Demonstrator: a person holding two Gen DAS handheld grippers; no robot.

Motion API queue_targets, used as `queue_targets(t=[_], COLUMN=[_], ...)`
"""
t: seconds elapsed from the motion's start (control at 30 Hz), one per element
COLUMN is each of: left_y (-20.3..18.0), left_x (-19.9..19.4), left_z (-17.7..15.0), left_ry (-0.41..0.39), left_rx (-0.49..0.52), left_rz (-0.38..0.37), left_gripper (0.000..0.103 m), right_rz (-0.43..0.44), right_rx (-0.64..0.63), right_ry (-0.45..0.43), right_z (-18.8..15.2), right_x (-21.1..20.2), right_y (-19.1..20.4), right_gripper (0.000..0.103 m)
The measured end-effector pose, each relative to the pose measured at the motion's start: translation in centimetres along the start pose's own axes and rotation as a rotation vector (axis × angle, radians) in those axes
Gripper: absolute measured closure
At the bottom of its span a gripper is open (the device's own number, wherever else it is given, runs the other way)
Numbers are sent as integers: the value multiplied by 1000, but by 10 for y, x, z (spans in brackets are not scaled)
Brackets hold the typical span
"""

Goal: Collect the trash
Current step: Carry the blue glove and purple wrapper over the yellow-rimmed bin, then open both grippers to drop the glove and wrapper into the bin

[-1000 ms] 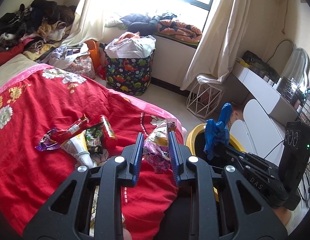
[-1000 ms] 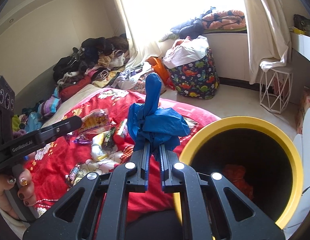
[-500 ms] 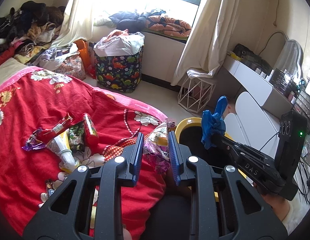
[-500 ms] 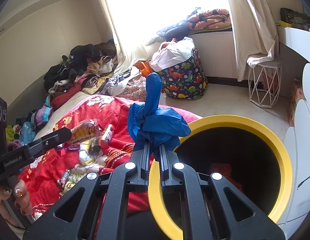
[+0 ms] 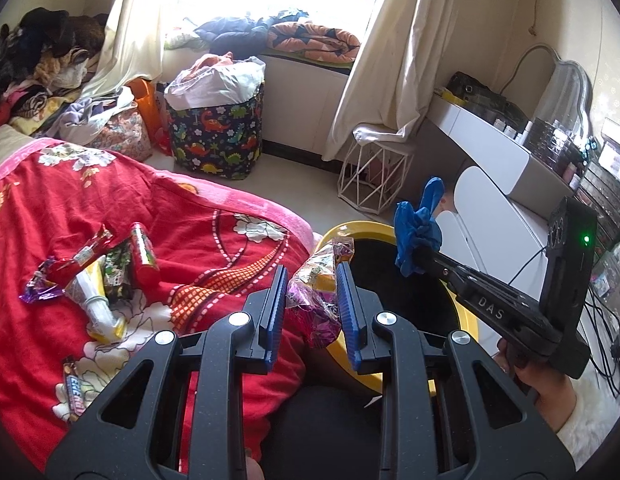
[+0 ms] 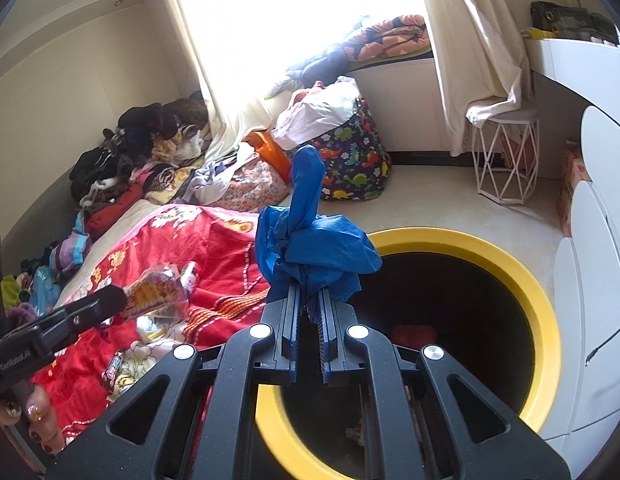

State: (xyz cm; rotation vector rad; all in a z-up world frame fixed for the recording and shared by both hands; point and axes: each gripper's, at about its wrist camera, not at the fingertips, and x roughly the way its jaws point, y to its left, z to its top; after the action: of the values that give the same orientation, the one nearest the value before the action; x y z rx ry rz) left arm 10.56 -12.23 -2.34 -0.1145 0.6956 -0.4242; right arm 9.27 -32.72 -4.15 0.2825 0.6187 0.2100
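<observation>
My left gripper is shut on a crumpled purple and yellow snack wrapper, held at the bed's edge right beside the yellow-rimmed trash bin. My right gripper is shut on a crumpled blue glove, held over the near left part of the bin's rim. The bin's inside is dark with something red at the bottom. Several more wrappers lie in a heap on the red floral bedspread. The left gripper with its wrapper also shows in the right wrist view.
A dinosaur-print laundry basket and a white wire stool stand on the floor by the window. A white desk and chair stand right of the bin. Clothes are piled at the bed's far side.
Both grippers have moved right, from over the bed toward the bin. The blue glove now hangs over the bin's rim and the wrapper is at the bin's edge. Both grips are unchanged.
</observation>
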Motion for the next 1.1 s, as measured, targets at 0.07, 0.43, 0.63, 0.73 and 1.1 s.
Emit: queue_targets(t=[0.07,0.43,0.63,0.73,1.1], left_y=[-5,-29,-39,-45,-60], left_x=[2,20,30,35,57], left_z=[0,-8,-13,-16,-21], left_ry=[5,43,69,80,114], left_rx=[7,44,63,72,92], left_rz=[-7,-43,-57,-65,-86], left_gripper=[84,84,84,84,84], right_rz=[-13,-75,-98,-105,-121], right_rx=[8,62,99,112,157], right_ry=[-3,-1,13,27,69], right_z=[-1,-5,-8,-10,-15], right_x=[-1,-4,-2,0,8], right_y=[-5,-31,-46,-53,-75], right_gripper=[95,95,95,95,95])
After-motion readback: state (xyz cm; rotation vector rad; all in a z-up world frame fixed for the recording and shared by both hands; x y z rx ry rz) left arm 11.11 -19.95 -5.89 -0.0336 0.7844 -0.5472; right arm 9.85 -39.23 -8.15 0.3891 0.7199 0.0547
